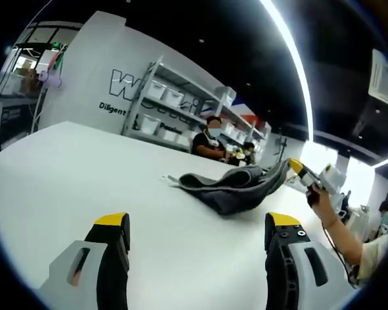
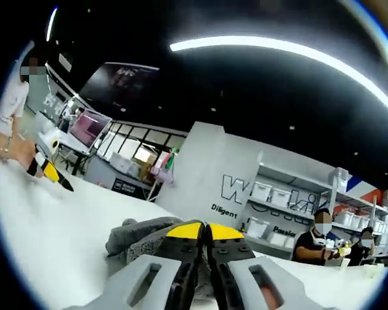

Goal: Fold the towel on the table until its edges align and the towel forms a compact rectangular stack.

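On the white surface (image 1: 64,174) a dark grey towel (image 1: 236,187) lies in a crumpled heap, well ahead of the left tongs (image 1: 198,227), whose two yellow-tipped jaws stand spread wide apart over bare white with nothing between them. In the left gripper view one corner of the towel is drawn up off the surface toward the right, where the right tongs (image 1: 292,166) pinch it at their yellow tip; a hand (image 1: 322,197) grips that tool, and a forearm with a pale sleeve runs down to the lower right edge. In the right gripper view the right tongs (image 2: 205,234) have their yellow tips pressed together on the towel (image 2: 139,237), whose grey folds bunch up just to the left of the jaws and under them. Far off to the left in that view the left tongs (image 2: 50,170) show as a small yellow and black tip above the surface (image 2: 32,239), held by a person in a white top. Behind the surface stands a white wall (image 1: 90,84) with dark lettering, and beside it a metal shelf rack (image 1: 181,106) carrying pale storage bins. Two seated people (image 1: 212,139) are at the far edge of the surface. Long bright light strips (image 1: 291,58) cross the dark ceiling.
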{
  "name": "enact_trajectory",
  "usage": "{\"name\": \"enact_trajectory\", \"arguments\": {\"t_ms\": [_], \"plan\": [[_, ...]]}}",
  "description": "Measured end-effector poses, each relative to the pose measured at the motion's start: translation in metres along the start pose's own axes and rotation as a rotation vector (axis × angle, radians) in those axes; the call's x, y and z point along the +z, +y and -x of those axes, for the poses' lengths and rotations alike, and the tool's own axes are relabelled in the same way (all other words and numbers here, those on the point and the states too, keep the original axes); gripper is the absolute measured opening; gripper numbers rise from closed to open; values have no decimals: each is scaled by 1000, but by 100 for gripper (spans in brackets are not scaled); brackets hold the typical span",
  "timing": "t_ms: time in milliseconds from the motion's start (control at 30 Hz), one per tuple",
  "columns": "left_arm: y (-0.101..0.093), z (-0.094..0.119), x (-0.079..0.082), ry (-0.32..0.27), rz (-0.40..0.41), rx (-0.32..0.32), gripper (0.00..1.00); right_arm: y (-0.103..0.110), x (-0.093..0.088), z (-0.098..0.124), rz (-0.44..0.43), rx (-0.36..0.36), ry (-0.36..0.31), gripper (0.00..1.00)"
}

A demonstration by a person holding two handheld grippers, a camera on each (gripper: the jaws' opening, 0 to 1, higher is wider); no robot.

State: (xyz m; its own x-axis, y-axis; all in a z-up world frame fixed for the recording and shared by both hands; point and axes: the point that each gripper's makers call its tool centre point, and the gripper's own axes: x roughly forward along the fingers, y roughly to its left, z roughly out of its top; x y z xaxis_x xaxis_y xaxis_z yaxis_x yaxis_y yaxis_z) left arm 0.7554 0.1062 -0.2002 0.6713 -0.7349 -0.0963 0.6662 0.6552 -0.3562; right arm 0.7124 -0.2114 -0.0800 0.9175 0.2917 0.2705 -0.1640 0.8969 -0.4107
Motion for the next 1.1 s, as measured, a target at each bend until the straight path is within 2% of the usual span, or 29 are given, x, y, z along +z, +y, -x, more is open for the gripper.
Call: {"name": "enact_trajectory", "arguments": {"t_ms": [233,533,633,700,867,1100], "plan": [[-5,2,2,-10,1,-13,84,4,6,0,44,3,-4,0],[-8,1,1,-6,-2,-19,84,1,26,6,65,-20,-60,0],[-8,2,1,-7,-1,-18,84,1,33,8,100,-31,-76,0],[-8,1,2,-7,-2,-19,84,-3,40,11,132,-54,-96,0],[-9,1,3,-7,-4,-22,84,-19,57,19,146,-97,-151,0],[-8,0,5,-10,-4,-27,84,-40,56,27,123,-149,-164,0]]}}
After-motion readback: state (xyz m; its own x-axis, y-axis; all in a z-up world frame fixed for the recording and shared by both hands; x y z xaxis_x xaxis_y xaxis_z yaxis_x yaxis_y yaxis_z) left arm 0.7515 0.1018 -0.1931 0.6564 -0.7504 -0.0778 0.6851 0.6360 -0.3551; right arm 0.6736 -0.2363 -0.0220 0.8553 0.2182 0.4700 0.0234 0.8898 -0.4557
